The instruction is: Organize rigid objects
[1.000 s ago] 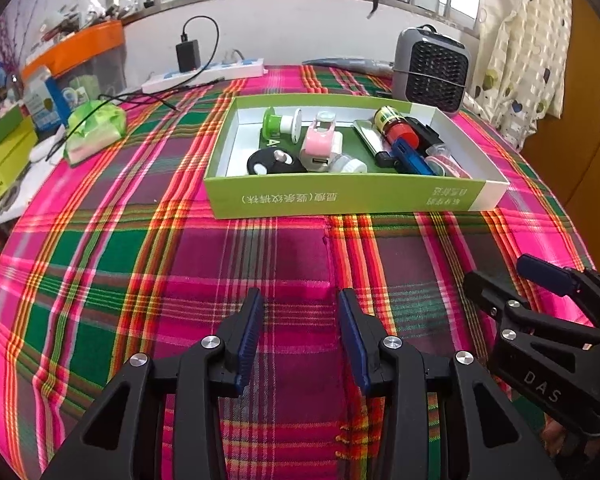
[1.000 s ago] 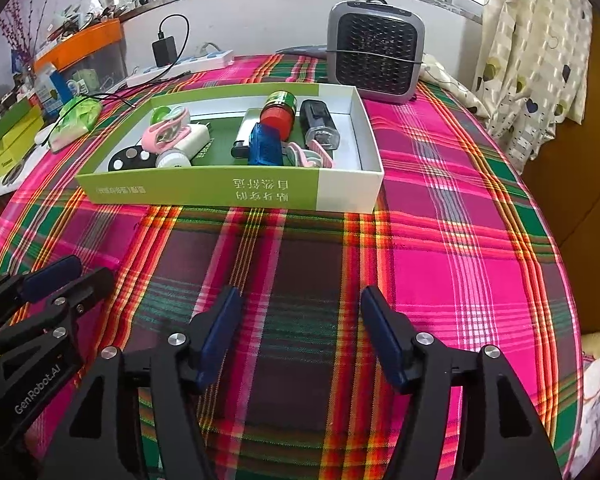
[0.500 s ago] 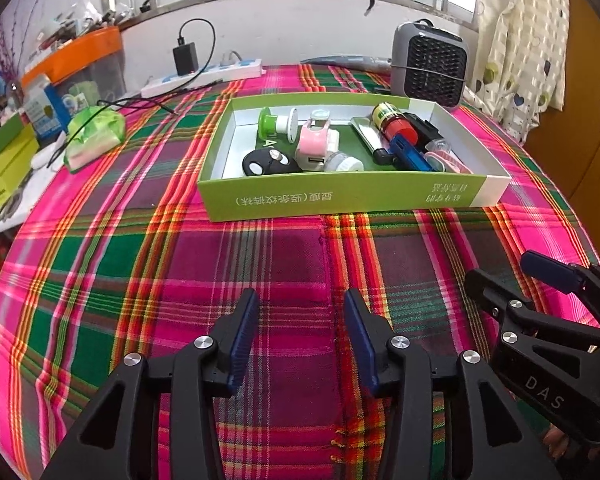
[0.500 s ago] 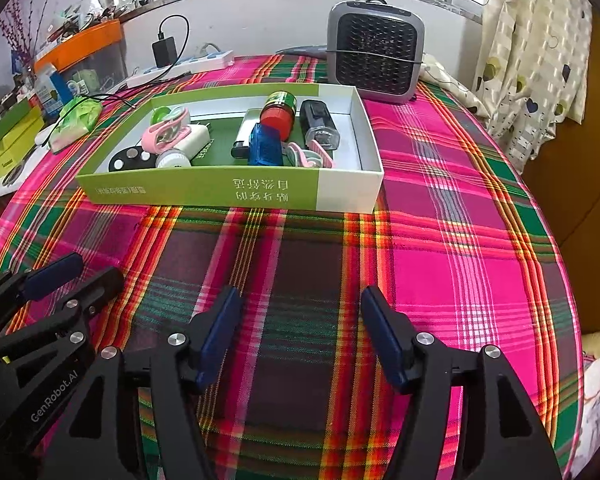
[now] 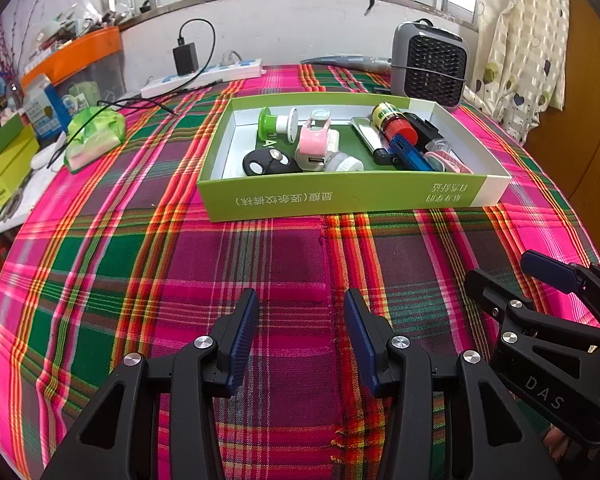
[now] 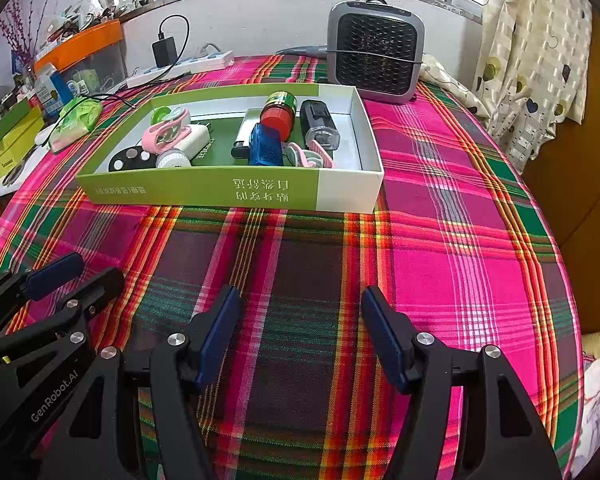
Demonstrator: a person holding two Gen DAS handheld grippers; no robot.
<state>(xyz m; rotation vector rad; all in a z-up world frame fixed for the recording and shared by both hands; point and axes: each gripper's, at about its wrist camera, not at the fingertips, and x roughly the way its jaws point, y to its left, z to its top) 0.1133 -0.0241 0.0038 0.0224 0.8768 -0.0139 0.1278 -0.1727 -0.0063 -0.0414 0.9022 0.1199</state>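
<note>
Presently, scene: a bench [image 5: 100, 280] is covered by a pink, green and red plaid cloth.
Box: a shallow green-and-white box [image 5: 340, 196] is seen on the far half of the cloth, with upside-down printed lettering on its near wall.
Box contents: a black key fob [image 5: 270, 162], a pink-and-white device [image 5: 316, 144], a green-and-white spool [image 5: 276, 124], a red-capped jar [image 5: 396, 126], a blue stick [image 5: 412, 154] and a black cylinder [image 6: 320, 124] are packed closely inside.
Left gripper [image 5: 298, 334]: its blue-padded fingers are spread wide over bare cloth, having just been opening; nothing is held between them.
Right gripper [image 6: 300, 336]: its fingers are parted wide above the cloth, gripping nothing.
Separation: both grippers are kept well apart from the box.
Behind box: a grey heater [image 6: 374, 56] and a white power strip [image 5: 204, 78] are visible.
</note>
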